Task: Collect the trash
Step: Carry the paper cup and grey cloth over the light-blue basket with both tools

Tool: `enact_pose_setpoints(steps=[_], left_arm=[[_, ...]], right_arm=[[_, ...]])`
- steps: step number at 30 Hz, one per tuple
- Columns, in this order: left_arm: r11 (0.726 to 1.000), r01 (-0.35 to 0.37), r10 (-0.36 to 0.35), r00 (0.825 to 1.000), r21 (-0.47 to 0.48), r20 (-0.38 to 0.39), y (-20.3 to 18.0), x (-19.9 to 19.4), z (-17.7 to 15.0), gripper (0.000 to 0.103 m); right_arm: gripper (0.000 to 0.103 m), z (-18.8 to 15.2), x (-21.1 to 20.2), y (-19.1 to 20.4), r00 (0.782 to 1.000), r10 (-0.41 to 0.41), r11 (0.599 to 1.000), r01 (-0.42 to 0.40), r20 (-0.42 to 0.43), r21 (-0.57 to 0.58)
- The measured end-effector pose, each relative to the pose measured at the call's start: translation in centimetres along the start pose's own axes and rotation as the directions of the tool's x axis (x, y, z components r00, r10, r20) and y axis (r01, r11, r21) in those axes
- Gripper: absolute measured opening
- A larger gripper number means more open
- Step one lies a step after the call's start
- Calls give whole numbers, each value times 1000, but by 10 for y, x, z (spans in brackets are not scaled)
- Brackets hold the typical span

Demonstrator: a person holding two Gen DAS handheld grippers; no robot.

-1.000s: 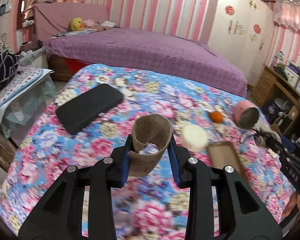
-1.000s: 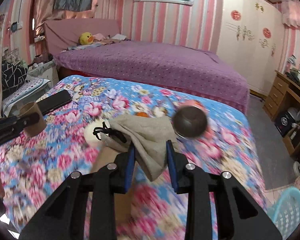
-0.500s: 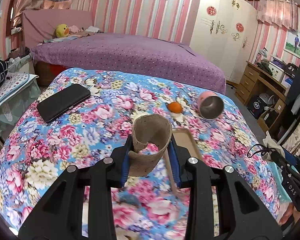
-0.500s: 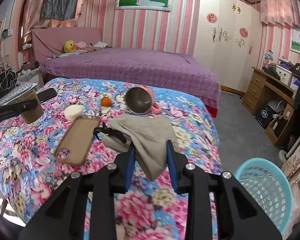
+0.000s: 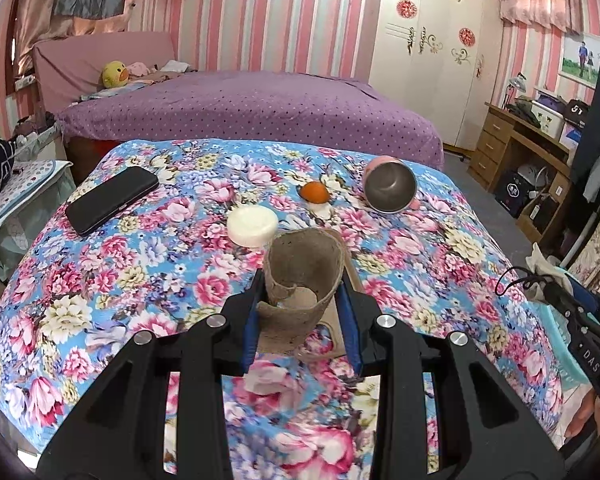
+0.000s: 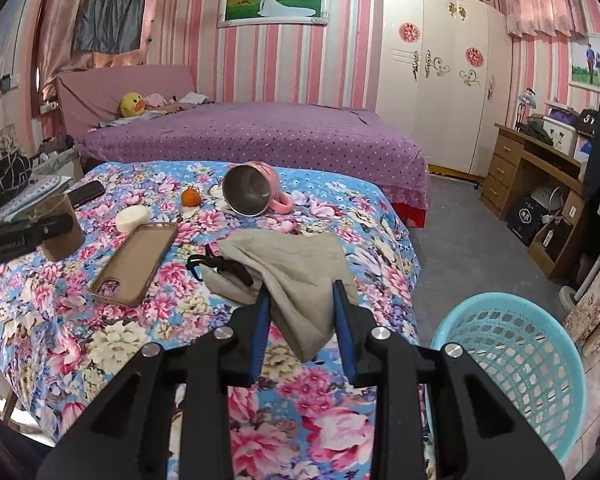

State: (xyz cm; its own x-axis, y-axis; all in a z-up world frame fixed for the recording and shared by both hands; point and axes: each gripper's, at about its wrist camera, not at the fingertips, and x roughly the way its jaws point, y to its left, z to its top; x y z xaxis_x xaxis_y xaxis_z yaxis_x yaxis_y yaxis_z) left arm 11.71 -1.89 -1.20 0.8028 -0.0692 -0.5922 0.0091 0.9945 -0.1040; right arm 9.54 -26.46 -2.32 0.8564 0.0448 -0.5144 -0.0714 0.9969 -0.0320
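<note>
The left gripper (image 5: 302,322) clamps a torn cardboard tube (image 5: 302,276) above the floral cloth (image 5: 120,280). The right gripper (image 6: 302,330) pinches a grey fabric pouch (image 6: 296,276); a blue basket (image 6: 516,364) stands just to its right.

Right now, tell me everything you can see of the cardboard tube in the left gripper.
The cardboard tube is a short, brown, rough-looking roll, open at the top, its near wall torn into a curled flap. It stands roughly upright, held off the flowered cloth, pinched between the blue pads of the left gripper. Nothing else appears to touch it. From the right wrist view it shows at far left.
</note>
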Motion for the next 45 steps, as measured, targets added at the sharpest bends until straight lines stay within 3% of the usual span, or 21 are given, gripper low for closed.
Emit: enact_pose_setpoints(steps=[18,29,37,45], left_arm=[[1000,14,-15,999,17,30,-60,-1,-6,33],[991,100,-103,994,85,34,-124,5,-4,33],[964,212,-219,975,163,29,-192,8,-10,33],[909,340,-343,939,241,-28,-268,21,-35,33]], right_arm=[[30,-1,-12,-57,998,-54,998,53,30,27],[30,-14,-28,-127,988,-156,984,154,14,86],[30,-40,-42,-196,958,-284,945,286,-34,158],[30,-61,-59,-246,927,-369,896,374,-68,239]])
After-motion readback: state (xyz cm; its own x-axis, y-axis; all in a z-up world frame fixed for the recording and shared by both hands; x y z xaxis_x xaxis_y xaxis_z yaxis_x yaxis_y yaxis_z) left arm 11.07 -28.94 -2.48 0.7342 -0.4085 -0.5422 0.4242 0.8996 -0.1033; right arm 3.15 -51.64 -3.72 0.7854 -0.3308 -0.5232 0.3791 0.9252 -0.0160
